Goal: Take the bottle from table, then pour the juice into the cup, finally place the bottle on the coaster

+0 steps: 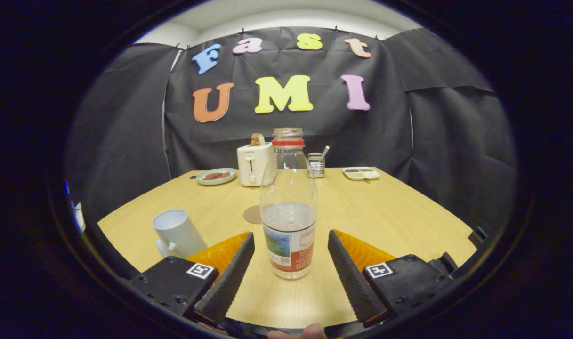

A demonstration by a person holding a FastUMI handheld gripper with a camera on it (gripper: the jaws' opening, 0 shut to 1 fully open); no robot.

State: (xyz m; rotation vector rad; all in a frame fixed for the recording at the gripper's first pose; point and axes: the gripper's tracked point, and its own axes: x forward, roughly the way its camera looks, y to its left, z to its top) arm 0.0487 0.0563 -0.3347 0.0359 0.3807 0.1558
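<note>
A clear plastic bottle point(288, 207) with no cap, a red neck ring and a colourful label stands upright on the wooden table point(390, 216); it is about half full of pale liquid. My gripper point(291, 256) is open, its two ribbed black fingers point(230, 278) on either side of the bottle's lower part with gaps to both. A white cup point(177, 233) stands to the left, just beyond the left finger. A round brown coaster point(253, 214) lies flat behind the bottle, partly hidden by it.
At the far side of the table stand a white toaster point(253, 164) with a slice in it, a green plate point(216, 176) of food, a small metal rack point(317, 164) and a white tray point(360, 173). A fingertip point(310, 332) shows below the gripper.
</note>
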